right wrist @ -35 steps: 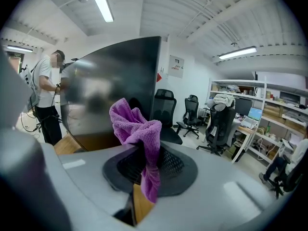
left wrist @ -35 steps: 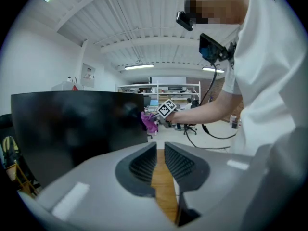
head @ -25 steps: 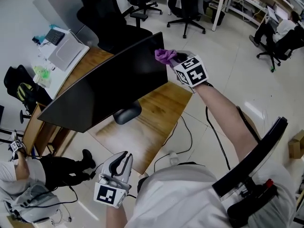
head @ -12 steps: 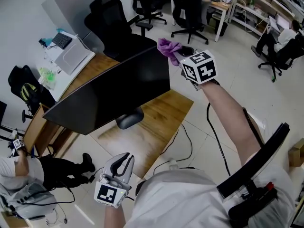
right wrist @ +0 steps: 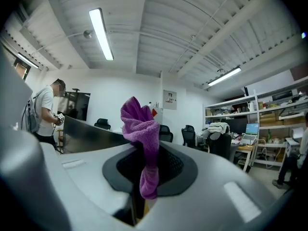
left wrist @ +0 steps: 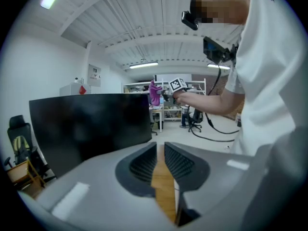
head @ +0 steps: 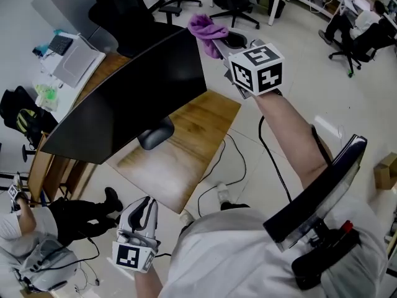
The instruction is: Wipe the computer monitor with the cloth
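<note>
Beside the monitor's (head: 124, 104) top corner, right claw (right wrist: 146, 150) pinches cloth (right wrist: 139, 121); left claw (left wrist: 160, 154) pressed together.

Location type: open-plan office with storage shelving.

Indicators, head view:
- A wooden desk (head: 192, 135) at centre carries a computer monitor (head: 124, 113).
- A closed grey laptop (head: 77, 58) lies at upper left.
- Black swivel chairs (head: 127, 11) stand along the top edge.
- Cables (head: 243, 161) trail over the pale tiled floor (head: 322, 67) at right of centre.

Indicators, right gripper view:
- Ceiling tube lights (right wrist: 101, 32) run across the upper left.
- Open shelving (right wrist: 274, 110) holding boxes stands at right, with more desks and chairs below it.
</note>
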Tool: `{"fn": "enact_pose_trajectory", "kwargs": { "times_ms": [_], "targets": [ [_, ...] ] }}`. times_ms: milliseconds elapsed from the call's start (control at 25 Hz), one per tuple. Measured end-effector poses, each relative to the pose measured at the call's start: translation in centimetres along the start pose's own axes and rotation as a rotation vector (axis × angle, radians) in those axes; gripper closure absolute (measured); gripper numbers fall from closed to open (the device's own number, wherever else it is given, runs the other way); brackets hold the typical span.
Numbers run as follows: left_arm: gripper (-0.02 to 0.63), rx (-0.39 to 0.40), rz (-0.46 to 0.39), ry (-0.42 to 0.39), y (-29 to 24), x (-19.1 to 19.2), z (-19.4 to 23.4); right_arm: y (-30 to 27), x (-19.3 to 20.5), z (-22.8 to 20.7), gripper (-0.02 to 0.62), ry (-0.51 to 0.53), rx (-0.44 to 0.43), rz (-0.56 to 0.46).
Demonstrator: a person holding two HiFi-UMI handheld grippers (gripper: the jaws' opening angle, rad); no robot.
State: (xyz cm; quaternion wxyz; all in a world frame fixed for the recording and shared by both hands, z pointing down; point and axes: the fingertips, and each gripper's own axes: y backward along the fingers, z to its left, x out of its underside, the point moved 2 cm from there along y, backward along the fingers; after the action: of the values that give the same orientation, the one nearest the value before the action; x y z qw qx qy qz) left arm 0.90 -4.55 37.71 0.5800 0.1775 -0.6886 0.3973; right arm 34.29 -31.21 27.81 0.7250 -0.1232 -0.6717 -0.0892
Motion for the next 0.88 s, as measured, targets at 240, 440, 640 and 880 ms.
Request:
{"fn": "enact_pose_trajectory", "kwargs": {
  "times_ms": [240,440,640,880],
  "targets": [
    [0.535,0.081,0.008,-0.016,1.1,0.4,-0.8,6.4,3.8,3.9,0.548,-0.030,0.014,0.049],
    [0.537,0.138,-0.037,-0.067,3.7,-0.2,-0.3,12.8,4.2,8.0,0.548,-0.058,0.053,0.055],
    [0.535,0.161,-0.086,-0.068,8.2,0.2,-0.3,19.8,4.2,12.2,0.548,-0.070,0.113,0.063],
    [0.537,0.173,-0.101,-0.057,12.8,2.2,-0.2,25.5,4.6,16.8,0.548,-0.113,0.176,0.074]
  ]
}}
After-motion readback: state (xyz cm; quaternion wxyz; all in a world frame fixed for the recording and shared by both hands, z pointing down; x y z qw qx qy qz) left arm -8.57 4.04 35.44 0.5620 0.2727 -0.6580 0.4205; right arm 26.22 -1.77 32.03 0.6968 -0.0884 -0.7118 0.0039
